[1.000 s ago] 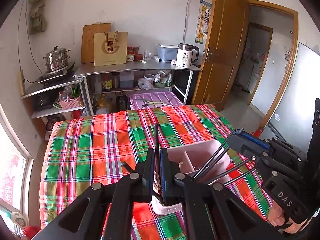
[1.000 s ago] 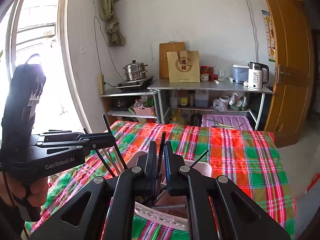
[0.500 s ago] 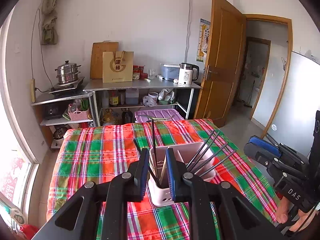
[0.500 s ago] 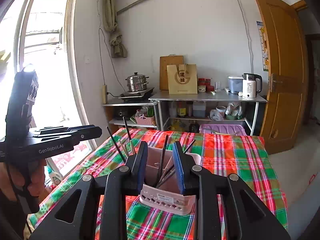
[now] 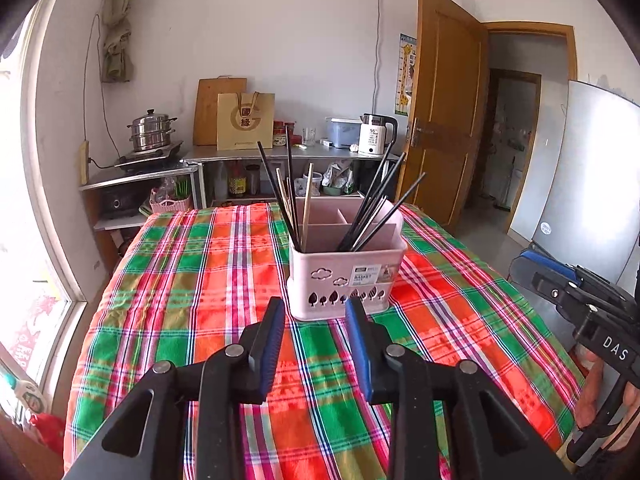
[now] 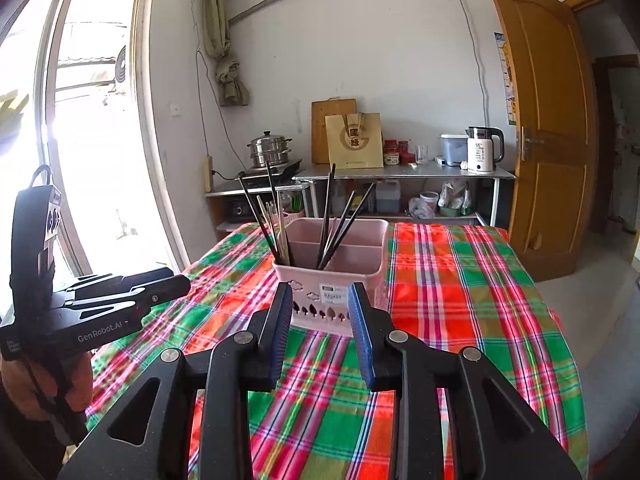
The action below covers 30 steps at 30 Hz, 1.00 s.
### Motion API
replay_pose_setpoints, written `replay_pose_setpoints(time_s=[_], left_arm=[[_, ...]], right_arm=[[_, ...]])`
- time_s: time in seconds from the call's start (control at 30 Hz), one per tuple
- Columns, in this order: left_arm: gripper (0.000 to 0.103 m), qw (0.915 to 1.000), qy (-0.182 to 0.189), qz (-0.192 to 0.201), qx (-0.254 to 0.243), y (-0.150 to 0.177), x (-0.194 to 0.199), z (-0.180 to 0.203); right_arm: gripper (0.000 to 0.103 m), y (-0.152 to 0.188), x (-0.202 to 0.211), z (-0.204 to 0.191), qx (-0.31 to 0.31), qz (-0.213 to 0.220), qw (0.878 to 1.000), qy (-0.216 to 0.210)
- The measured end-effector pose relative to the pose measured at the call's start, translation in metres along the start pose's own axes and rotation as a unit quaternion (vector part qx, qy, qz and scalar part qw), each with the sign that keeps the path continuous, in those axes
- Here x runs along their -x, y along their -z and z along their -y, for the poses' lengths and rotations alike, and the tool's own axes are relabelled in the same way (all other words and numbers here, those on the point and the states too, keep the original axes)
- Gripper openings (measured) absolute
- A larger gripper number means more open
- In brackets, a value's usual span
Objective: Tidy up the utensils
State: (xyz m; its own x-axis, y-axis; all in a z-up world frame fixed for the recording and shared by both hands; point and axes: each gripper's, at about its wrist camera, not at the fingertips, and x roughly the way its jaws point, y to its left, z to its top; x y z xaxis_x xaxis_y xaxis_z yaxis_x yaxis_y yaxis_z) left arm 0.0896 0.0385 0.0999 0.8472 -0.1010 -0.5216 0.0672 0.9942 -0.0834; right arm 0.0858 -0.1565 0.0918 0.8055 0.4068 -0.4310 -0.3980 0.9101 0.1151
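Observation:
A pink utensil basket (image 5: 344, 268) (image 6: 362, 270) stands on the plaid tablecloth (image 5: 180, 280). Black chopsticks (image 5: 376, 204) (image 6: 326, 216) lean in its right front compartment. More black and wooden chopsticks (image 5: 290, 200) (image 6: 262, 220) stand in the left one. My left gripper (image 5: 315, 308) hovers just in front of the basket, its jaws opening with nothing between them. My right gripper (image 6: 321, 296) is also just short of the basket, jaws opening and empty. Each gripper shows in the other's view: the right gripper (image 5: 568, 292) at the right edge, the left gripper (image 6: 120, 292) at the left edge.
Behind the table a metal shelf (image 5: 288, 154) carries a white kettle (image 5: 376, 134), a paper bag (image 5: 245, 120) and jars; a steamer pot (image 5: 152, 130) sits to its left. A wooden door (image 5: 444, 112) stands open at right, a window (image 6: 80, 128) at left.
Both grippers let go of the chopsticks they held over the basket, opened, and drew back toward me. The chopsticks now stand in the basket.

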Motion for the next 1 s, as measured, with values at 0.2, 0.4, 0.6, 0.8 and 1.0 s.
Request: replay_pose_setpoints(time_s=[0.2,0.4,0.6,0.8,1.0], left_arm=[[0.032,0.9999,-0.014,0.003,0.005,0.033,0.018,0.008],[0.032,0.9998,-0.014,0.006,0.010,0.063,0.035,0.013],[0.032,0.9999,-0.006,0.012,0.007,0.082,0.053,0.020],[0.032,0.9996,-0.013,0.027,-0.003,0.089,0.063,0.026],[0.032,0.9995,-0.014,0.029,-0.003,0.094,0.062,0.027]], right_arm=[[0.030,0.027,0.020,-0.003,-0.003,-0.005,1.000,0.003],[0.031,0.047,0.035,-0.009,-0.003,-0.013,1.000,0.002],[0.031,0.063,0.047,-0.019,0.009,-0.015,1.000,0.005],[0.032,0.073,0.052,-0.024,0.016,-0.013,1.000,0.013],[0.032,0.080,0.053,-0.025,0.018,-0.012,1.000,0.018]])
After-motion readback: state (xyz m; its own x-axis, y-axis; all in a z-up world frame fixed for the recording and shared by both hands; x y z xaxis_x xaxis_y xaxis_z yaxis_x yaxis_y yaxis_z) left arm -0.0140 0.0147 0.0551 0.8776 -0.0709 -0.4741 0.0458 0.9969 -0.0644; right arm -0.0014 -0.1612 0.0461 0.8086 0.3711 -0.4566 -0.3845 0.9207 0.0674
